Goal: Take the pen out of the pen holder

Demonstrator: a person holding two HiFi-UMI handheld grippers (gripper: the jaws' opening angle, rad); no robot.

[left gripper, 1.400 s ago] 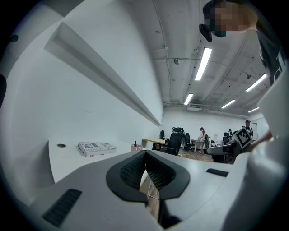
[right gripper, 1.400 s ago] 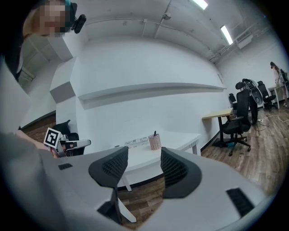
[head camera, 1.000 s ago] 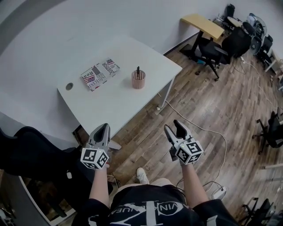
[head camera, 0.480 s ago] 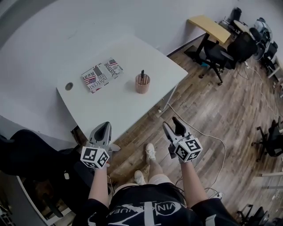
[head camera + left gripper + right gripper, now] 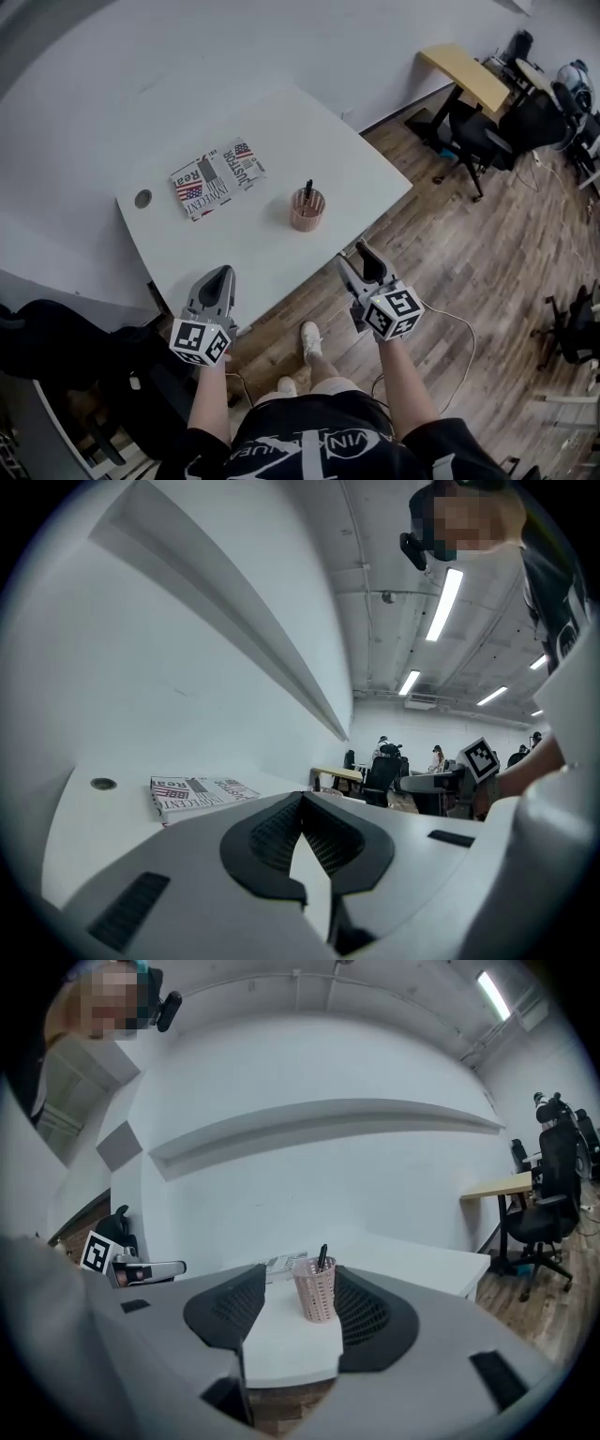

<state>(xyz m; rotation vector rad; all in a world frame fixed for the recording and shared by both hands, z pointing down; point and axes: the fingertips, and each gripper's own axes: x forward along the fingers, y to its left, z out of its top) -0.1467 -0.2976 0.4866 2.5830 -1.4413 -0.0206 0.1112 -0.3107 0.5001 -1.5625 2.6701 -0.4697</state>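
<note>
Head view, nearest first: the person's arms reach forward, and each gripper is now at the near edge of the white table (image 5: pixel 234 248). A second ago that edge was well ahead of them. The person has stepped in, and the whole table has drawn closer. I judge this as the approach step, with nothing grasped so far.

The left gripper (image 5: pixel 223 272) has its jaws pressed together at the tips with nothing between them, as the left gripper view confirms. It points across the table toward the magazine (image 5: pixel 199 791).

The right gripper (image 5: pixel 354 255) has its jaws spread wide and empty. In the right gripper view they frame the pen holder (image 5: pixel 316 1290), which is well apart from them.

Further in, the pink mesh pen holder (image 5: pixel 307 211) stands upright on the table's right half, set back from the near edge. It holds one dark pen (image 5: pixel 307 190), which leans slightly with its top above the rim. I cannot see whether anything else is inside. The right gripper looks best placed to reach it and pinch the pen's upper end.

Beyond that, the magazine lies flat toward the left corner, beside a round cable hole (image 5: pixel 142 199). Farthest off are a wooden desk (image 5: pixel 469 75) and office chairs (image 5: pixel 487 141).
</note>
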